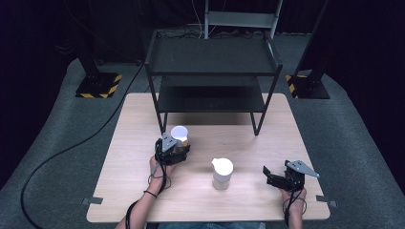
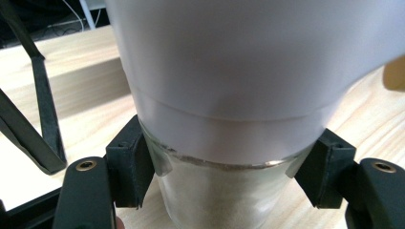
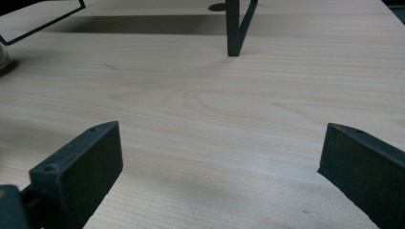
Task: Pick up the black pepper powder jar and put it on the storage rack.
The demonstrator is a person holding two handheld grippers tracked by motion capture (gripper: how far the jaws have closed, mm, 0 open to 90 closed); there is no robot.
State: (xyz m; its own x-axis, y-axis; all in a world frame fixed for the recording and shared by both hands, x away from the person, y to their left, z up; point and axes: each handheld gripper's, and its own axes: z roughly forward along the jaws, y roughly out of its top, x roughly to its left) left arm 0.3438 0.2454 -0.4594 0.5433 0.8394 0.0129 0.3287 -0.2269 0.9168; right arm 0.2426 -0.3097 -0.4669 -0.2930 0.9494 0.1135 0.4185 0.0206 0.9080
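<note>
Gripper point(image 3: 217, 176) jaws apart, table point(image 3: 200, 95), rack leg point(image 3: 234, 28)

No readable text, label, brand or number anywhere. Only signs: yellow-and-black diagonal hazard stripes edging the black square floor base plate point(image 1: 99, 86) at 10 o'clock from the light wooden table point(image 1: 143, 191), and the same stripes on the matching black floor base plate point(image 1: 308, 87) at 2 o'clock. Blank white upper band on the clear glass jar point(image 2: 224, 191); no print.

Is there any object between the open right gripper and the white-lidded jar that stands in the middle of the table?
Nothing visible: only bare wooden table lies between the right gripper and the white-lidded jar.
</note>
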